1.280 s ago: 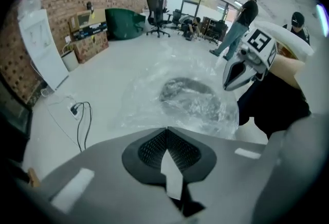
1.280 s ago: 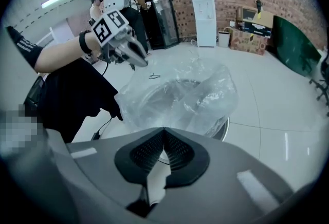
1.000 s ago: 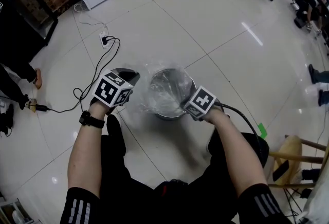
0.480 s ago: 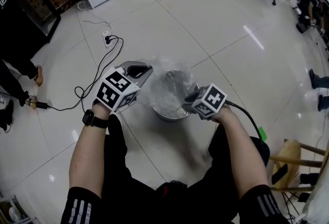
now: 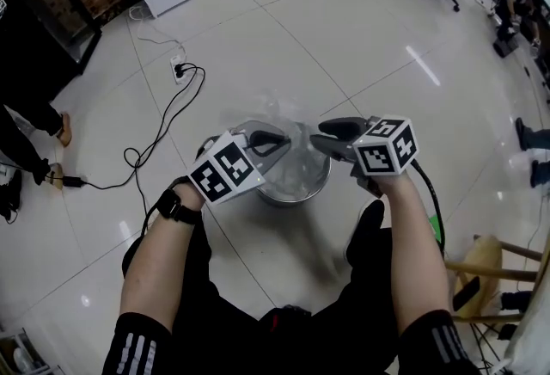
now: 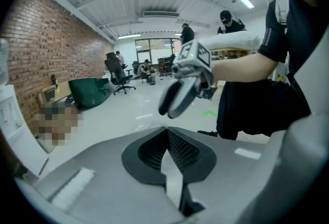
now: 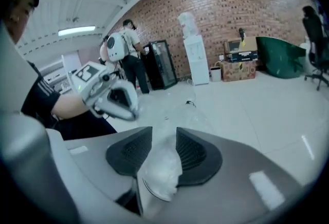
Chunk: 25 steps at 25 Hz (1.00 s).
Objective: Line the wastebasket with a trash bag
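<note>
Moved: your right gripper (image 5: 320, 138) rose above the wastebasket (image 5: 296, 198); its jaws have just been opening.
Right gripper: spread, trash bag (image 7: 157, 165) loose between them.
Left gripper (image 5: 279, 144): pressed together, seemingly on film.
Progress: bag inside basket, frame centre; cuffing the rim seems left.

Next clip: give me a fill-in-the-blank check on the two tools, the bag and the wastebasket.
1. The left tool has its jaws ____.
2. Between the right tool's jaws lies the clear ____.
3. The wastebasket stands on the tiled ____.
Missing words: shut; trash bag; floor. The right tool's jaws have just been opening.
</note>
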Tool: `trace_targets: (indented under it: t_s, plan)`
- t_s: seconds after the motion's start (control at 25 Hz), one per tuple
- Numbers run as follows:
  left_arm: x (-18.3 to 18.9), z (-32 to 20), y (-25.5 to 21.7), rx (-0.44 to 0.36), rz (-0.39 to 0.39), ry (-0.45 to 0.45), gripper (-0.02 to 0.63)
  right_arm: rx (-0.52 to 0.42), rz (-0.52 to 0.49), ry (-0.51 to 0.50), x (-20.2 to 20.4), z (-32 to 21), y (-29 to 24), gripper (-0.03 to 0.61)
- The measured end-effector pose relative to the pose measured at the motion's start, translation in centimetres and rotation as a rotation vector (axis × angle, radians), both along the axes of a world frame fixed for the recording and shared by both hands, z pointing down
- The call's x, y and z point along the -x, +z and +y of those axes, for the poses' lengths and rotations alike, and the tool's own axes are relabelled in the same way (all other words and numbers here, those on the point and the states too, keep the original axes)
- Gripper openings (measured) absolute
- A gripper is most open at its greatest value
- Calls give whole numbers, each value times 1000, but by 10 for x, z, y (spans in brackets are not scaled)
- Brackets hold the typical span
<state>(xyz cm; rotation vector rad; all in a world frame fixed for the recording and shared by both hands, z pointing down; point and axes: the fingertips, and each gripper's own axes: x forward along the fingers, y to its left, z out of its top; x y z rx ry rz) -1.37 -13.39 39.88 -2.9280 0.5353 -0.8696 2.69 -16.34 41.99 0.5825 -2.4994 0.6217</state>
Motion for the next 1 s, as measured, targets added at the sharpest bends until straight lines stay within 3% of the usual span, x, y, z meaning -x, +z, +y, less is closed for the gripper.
trace_targets:
  t_s: [0.12,0.2,0.44,0.72,0.76,0.84,0.88,1.0]
  plan:
    - [-28,23,20,-27,-93,96,0,41,-135,35,-2,-7,-20,161]
    - [-45,39,35,-47,-154,151,0,77,-171,17,2,-3,-22,183]
    - [-80,76,70,-116,-277,299,0,170,-91,18,15,1,14,217]
    - [-91,94,82,-168,-324,363,0,348,-9,-80,35,27,66,218]
    - [-91,96,84,-172,-328,369,0,357,-2,-99,38,30,69,201]
    - [-90,98,85,-176,-332,375,0,335,16,-105,39,29,71,35]
    - [-89,98,85,-179,-332,373,0,314,22,-95,39,25,69,6]
    - [-82,92,79,-179,-321,346,10,264,13,-52,33,14,57,6]
